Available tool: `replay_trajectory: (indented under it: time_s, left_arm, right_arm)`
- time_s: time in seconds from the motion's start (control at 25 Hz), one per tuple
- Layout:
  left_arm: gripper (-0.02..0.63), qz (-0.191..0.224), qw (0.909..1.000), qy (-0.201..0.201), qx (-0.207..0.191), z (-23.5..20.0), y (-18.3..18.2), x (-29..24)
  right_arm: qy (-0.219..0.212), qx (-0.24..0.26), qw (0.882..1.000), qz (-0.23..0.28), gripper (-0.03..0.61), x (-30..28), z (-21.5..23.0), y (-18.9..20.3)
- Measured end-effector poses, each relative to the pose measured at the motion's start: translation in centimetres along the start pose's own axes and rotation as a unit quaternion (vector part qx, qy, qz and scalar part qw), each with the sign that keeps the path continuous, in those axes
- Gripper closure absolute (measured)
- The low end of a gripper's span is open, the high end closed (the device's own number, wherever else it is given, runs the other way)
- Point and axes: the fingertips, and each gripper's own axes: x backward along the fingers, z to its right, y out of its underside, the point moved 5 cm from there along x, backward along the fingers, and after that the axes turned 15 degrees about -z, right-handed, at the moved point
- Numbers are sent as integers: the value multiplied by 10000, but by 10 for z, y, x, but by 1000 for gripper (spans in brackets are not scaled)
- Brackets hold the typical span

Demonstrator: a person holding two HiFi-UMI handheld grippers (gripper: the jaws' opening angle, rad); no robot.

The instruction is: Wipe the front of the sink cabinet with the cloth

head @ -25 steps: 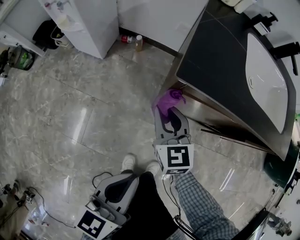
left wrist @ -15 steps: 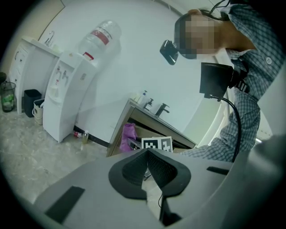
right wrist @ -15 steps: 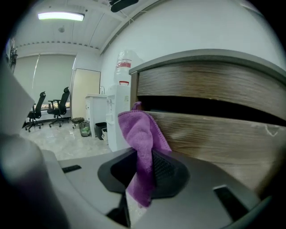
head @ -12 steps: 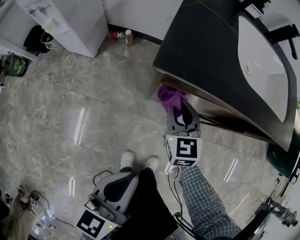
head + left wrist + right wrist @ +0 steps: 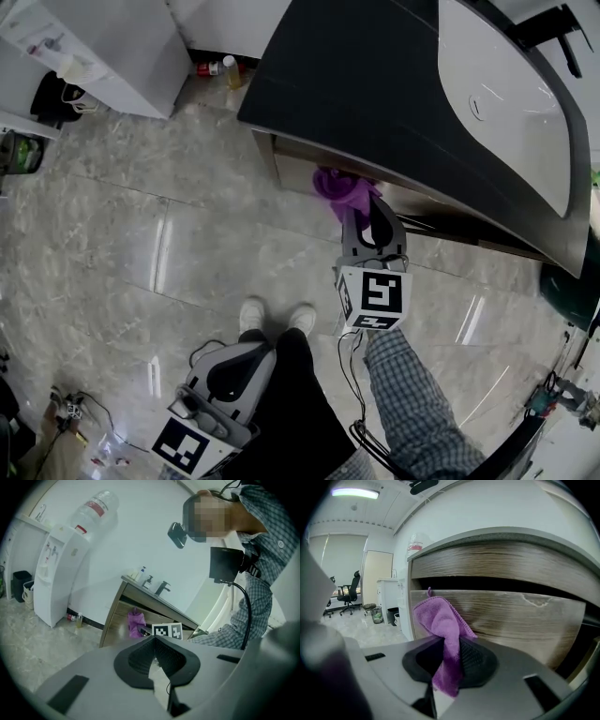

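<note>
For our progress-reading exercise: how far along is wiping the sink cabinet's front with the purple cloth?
Done: the purple cloth is clamped in the right gripper's jaws. In hand: it sits at the left end of the wooden drawer front, apparently touching. Left: the rest of that front, where pale marks show. The left gripper hangs shut and empty.

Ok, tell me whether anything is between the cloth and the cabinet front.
Nothing visible is. The right tool is shut on the purple cloth, which hangs right before the wood-grain cabinet front with only open air between; whether they touch I cannot tell.
</note>
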Motion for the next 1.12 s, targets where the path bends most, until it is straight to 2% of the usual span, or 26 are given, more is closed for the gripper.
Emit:
replay_trajectory:
  time_s: [0.32,0.48,0.64,1.12]
  left_arm:
    - [602,-120,9996,210,-155,12,-4,-21]
    - [602,-182,9985,296,-413,15,-2,-28]
    - [603,-301,9983,340,-368,18,-2,-36]
    - [601,-396,9968,470,-514,30,-5,-57]
  right_arm:
    - [346,-209,9992,-65,499,16,39,16]
    - [545,-346,9979,-80,499,24,58,25]
    - [754,-507,9958,-119,499,30,80,35]
    - [1515,-1142,9815,-248,499,52,142,67]
